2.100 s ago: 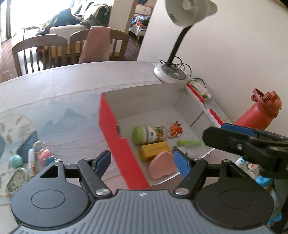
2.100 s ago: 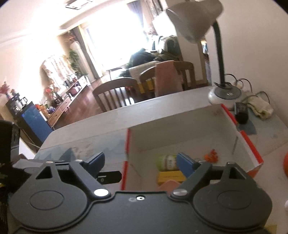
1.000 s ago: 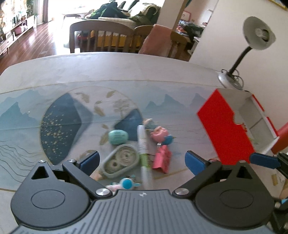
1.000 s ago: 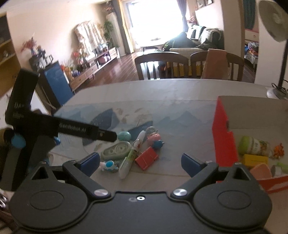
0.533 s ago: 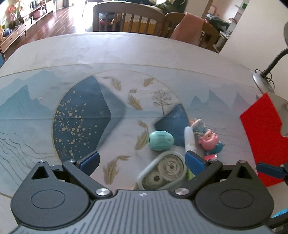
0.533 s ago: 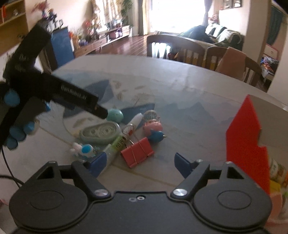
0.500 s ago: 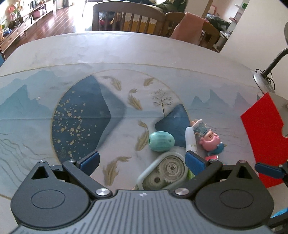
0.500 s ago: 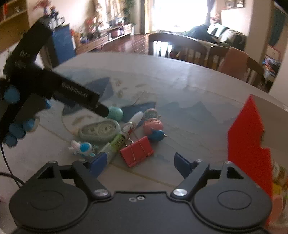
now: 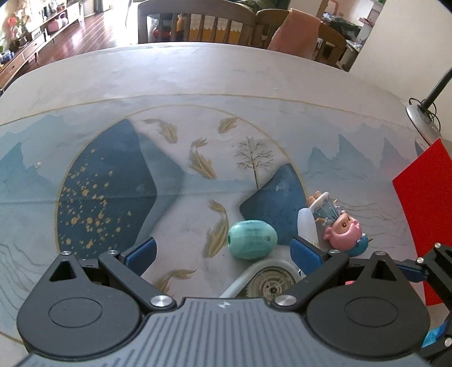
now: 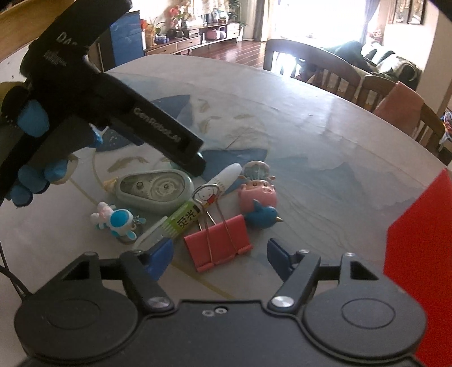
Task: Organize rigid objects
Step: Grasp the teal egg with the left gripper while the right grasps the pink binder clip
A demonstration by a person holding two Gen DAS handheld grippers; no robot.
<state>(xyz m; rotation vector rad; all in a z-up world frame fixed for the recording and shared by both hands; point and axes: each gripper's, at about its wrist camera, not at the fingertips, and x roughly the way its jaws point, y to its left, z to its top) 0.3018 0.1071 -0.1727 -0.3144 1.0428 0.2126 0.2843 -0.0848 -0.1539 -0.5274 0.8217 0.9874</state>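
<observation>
My left gripper is open and empty, low over the mat, with a teal egg-shaped bead between its fingers. A grey-green correction tape dispenser lies just under it, also in the right wrist view. My right gripper is open and empty, with a red binder clip between its fingers. Beside the clip lie a green glue pen, a pink pig figure, a blue bird figure and a small blue-and-white figure. The left gripper's body hides the bead in the right wrist view.
The red wall of the open box stands at the right, also in the left wrist view. A painted mat covers the table. Chairs stand at the far edge. A lamp base sits far right.
Both grippers swung away from the box to the pile of small objects and came lower and closer. The left now straddles the teal bead, the right the red clip.
</observation>
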